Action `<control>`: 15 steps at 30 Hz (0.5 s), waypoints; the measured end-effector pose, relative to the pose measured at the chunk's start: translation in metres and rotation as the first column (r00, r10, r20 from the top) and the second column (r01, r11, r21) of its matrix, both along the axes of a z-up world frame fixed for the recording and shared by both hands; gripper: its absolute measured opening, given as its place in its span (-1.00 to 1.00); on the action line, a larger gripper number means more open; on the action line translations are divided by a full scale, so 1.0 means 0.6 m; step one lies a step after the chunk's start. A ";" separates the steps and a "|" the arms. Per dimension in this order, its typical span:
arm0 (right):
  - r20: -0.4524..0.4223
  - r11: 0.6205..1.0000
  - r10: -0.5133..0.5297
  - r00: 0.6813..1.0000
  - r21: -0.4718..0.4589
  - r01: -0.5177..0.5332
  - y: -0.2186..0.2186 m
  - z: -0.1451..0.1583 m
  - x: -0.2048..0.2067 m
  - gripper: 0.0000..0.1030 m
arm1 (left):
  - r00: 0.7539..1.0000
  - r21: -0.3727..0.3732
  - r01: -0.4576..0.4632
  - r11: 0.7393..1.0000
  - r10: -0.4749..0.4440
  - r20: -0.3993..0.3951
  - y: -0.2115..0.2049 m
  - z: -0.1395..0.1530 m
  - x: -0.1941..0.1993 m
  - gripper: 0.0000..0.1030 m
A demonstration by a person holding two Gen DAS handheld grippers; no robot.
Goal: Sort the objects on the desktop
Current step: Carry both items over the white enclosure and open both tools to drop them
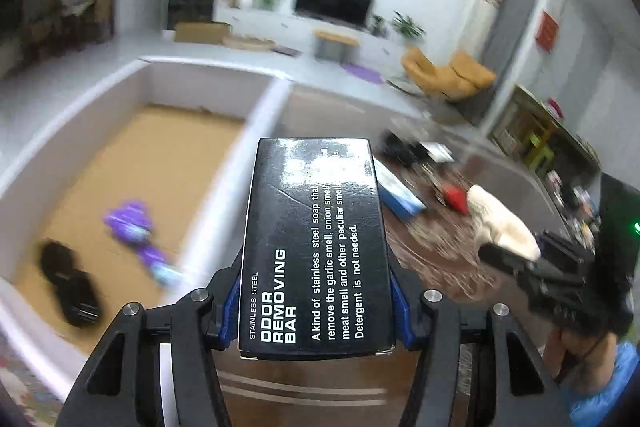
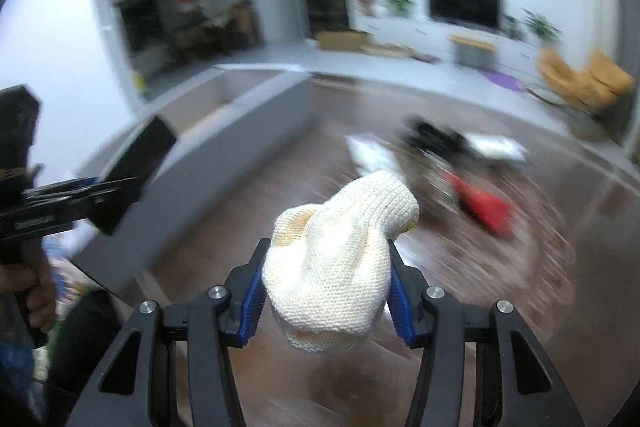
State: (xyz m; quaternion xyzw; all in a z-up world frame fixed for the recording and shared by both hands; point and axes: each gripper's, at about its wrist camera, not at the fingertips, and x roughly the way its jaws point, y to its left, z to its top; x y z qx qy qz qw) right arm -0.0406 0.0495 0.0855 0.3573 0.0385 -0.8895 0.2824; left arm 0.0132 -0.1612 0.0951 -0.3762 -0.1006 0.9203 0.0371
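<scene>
My left gripper is shut on a black box labelled "Odor Removing Bar" and holds it in the air beside a white-walled storage box. Inside that box lie a purple packet and a black object. My right gripper is shut on a cream knitted glove above the brown table. The glove and right gripper also show in the left wrist view. The left gripper with the black box shows at the left of the right wrist view.
On the table beyond lie a red object, black items, a white packet and a blue-white box, all blurred. The storage box's grey wall stands at left.
</scene>
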 end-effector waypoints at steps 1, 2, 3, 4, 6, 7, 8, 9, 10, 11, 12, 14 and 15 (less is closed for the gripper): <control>-0.010 0.999 0.036 0.999 -0.018 -0.036 -0.032 0.010 0.000 0.03 | 1.000 -0.014 -0.029 0.999 0.029 0.001 -0.025 0.007 0.000 0.12; -0.022 0.996 0.085 0.996 -0.038 -0.085 -0.078 0.024 0.001 0.03 | 0.998 -0.031 -0.063 0.998 0.063 0.004 -0.053 0.012 -0.002 0.12; -0.027 0.992 0.115 0.993 -0.045 -0.116 -0.109 0.030 0.001 0.03 | 0.995 -0.044 -0.098 0.994 0.098 0.012 -0.084 0.014 -0.002 0.12; -0.032 0.985 0.162 0.986 -0.052 -0.163 -0.156 0.039 0.003 0.03 | 0.989 -0.047 -0.144 0.988 0.145 0.030 -0.127 0.011 -0.004 0.12; -0.043 0.968 0.242 0.969 -0.055 -0.245 -0.232 0.051 0.011 0.03 | 0.975 -0.051 -0.210 0.976 0.213 0.065 -0.190 -0.002 -0.002 0.12; -0.055 0.955 0.291 0.955 -0.042 -0.294 -0.277 0.054 0.018 0.03 | 0.968 -0.056 -0.234 0.971 0.238 0.082 -0.214 -0.011 -0.002 0.12; -0.063 0.945 0.326 0.943 -0.021 -0.328 -0.312 0.053 0.024 0.03 | 0.960 -0.064 -0.256 0.964 0.262 0.102 -0.237 -0.021 -0.002 0.12; -0.071 0.933 0.359 0.931 0.002 -0.360 -0.348 0.050 0.029 0.04 | 0.951 -0.071 -0.277 0.958 0.284 0.122 -0.260 -0.032 -0.002 0.12; -0.069 0.919 0.394 0.917 0.023 -0.393 -0.386 0.042 0.033 0.04 | 0.942 -0.078 -0.296 0.952 0.304 0.142 -0.280 -0.044 -0.004 0.12; -0.060 0.909 0.417 0.907 0.042 -0.416 -0.414 0.033 0.034 0.05 | 0.935 -0.082 -0.308 0.948 0.317 0.161 -0.296 -0.056 -0.005 0.12; -0.044 0.897 0.440 0.897 0.069 -0.436 -0.446 0.019 0.035 0.07 | 0.930 -0.085 -0.312 0.946 0.322 0.174 -0.305 -0.064 -0.007 0.13; -0.004 0.877 0.473 0.881 0.100 -0.471 -0.489 -0.008 0.031 0.16 | 0.917 -0.101 -0.325 0.940 0.340 0.209 -0.319 -0.082 -0.012 0.14; 0.021 0.867 0.486 0.874 0.117 -0.485 -0.508 -0.022 0.029 0.22 | 0.908 -0.120 -0.335 0.934 0.354 0.222 -0.322 -0.089 -0.016 0.21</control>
